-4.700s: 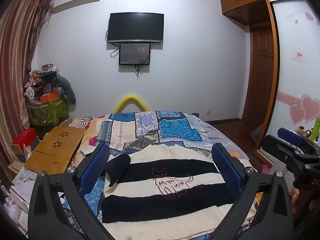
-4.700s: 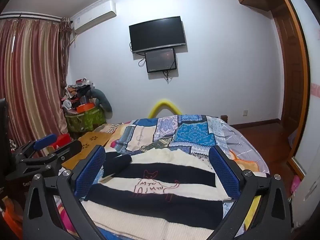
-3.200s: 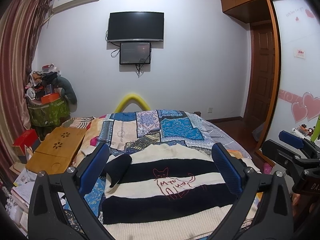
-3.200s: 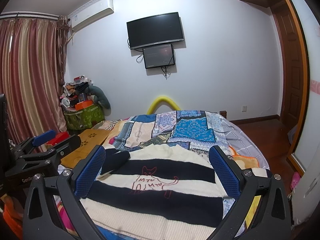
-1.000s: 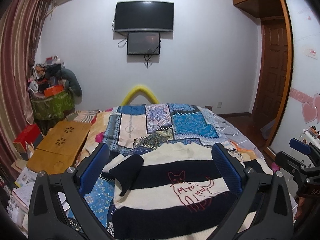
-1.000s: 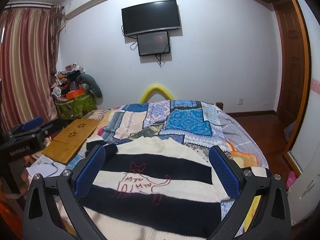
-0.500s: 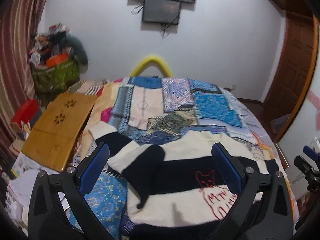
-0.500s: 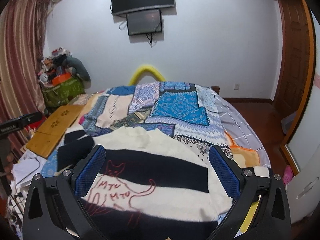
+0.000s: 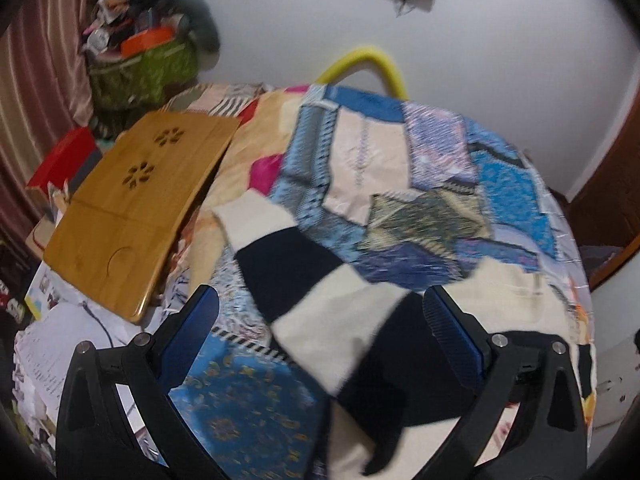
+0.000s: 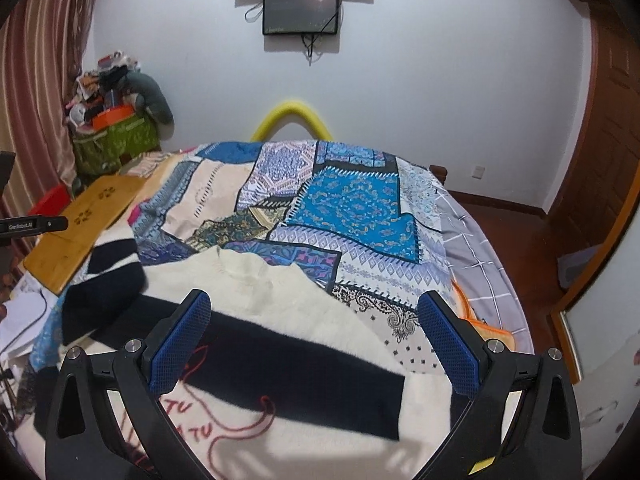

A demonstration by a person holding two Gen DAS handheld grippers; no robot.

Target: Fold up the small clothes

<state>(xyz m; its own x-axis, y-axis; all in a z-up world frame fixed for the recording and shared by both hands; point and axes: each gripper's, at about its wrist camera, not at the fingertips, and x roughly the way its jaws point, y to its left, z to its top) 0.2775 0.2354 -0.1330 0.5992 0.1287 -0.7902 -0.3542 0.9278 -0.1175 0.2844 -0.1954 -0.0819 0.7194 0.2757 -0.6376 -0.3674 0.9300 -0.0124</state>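
Both views dipped; sweater [image 10: 280,344] sleeve [image 9: 280,272] left-view only.

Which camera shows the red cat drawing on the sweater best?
The right wrist view: the red cat drawing shows sharp on the striped sweater, though the gripper partly covers it. The left wrist view is blurred and shows only a faint trace of red at the sweater's lower right.

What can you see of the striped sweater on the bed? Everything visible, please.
The sweater is a soft-looking knit in broad cream and black bands, with a cat outline and letters stitched in red on the front. It lies spread flat, unfolded, on the patchwork quilt. Its neckline points toward the far wall. One sleeve angles out toward the wooden lap tray. The left gripper and right gripper are both open above it, gripping nothing.
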